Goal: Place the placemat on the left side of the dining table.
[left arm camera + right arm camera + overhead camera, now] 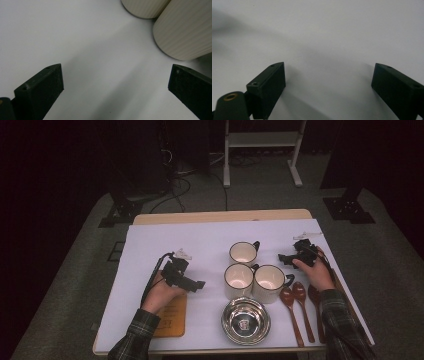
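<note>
Resting spread, both grippers' fingers grasp nothing; three cups (pixel 249 270) and bowl (pixel 245 320) empty.

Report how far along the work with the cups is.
Nothing looks done: three cups stand grouped above the steel bowl, spoons beside. In hand: left gripper open, aimed at the cups; right gripper open above the cloth. Every grasp remains.

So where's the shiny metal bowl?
In the high view the metal bowl sits near the table's front edge, just in front of two cream mugs, with the wooden spoons on its right.
</note>
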